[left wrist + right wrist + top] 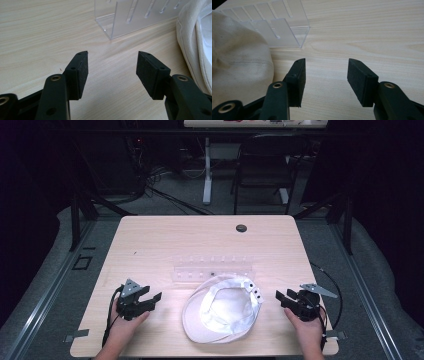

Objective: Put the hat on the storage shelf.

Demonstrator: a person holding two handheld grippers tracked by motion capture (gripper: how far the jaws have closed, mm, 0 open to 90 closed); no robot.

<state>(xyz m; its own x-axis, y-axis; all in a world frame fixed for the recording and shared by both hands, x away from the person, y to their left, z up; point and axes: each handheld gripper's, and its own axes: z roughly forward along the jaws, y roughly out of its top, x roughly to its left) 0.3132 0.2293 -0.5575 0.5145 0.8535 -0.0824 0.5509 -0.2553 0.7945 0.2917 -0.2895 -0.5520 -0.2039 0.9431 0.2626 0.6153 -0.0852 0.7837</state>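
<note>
The cap (pixel 222 307) lies upside down near the table's (pixel 150 240) front edge, between the 2 grippers, its inside facing up. In the left gripper view the cap (pixel 192 37) is cut off at the right edge; in the right gripper view the cap (pixel 239 67) runs out of frame at the left. Just behind the cap stands a clear rack (pixel 212 269), hard to make out against the wood from above; its slots blur together, and whether it touches the cap cannot be told.

The left gripper (pixel 156 300) has its jaws wide apart, with bare table between them and nothing touched. The right gripper (pixel 281 297) is likewise spread wide and empty, just beside the cap but clear of it. Both point inward toward the cap.
</note>
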